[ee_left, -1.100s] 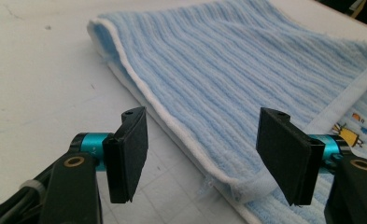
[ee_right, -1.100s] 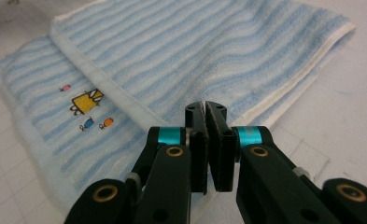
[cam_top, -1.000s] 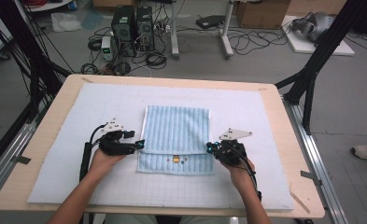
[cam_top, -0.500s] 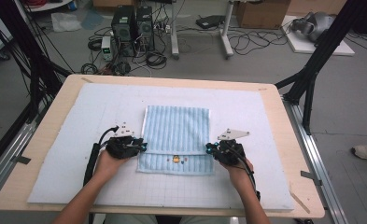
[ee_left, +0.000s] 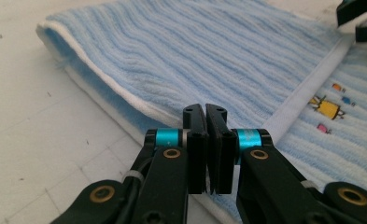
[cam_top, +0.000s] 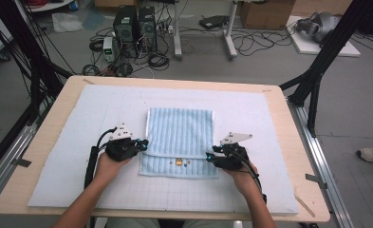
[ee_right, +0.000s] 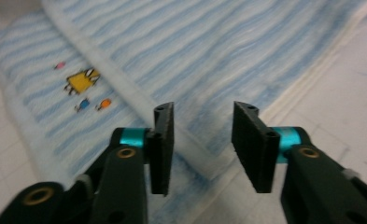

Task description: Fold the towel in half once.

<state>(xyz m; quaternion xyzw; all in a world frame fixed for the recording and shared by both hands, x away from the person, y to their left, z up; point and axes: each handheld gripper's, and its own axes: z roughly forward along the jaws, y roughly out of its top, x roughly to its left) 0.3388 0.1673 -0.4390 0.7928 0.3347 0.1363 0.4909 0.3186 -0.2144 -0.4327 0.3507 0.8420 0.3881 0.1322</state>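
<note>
towel (cam_top: 180, 141): one, blue-striped, folded, mid-mat, four small embroidered figures near its 6 o'clock hem | mat (cam_top: 79, 128): one, white, on one wooden table (cam_top: 51, 107) | left gripper (cam_top: 143, 144): at towel's 9 o'clock edge, jaws just closed, pressed together, whether cloth is pinched unclear | right gripper (cam_top: 209, 157): at towel's 4 o'clock corner, jaws just opening, spread above the cloth

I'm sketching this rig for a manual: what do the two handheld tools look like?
Both the left tool and right tool are black, each with flat black jaws on teal collars, brass-coloured pivot screws, a grey three-cornered plate on top and a trailing black cable. The forearms are bare, without sleeves.
</note>
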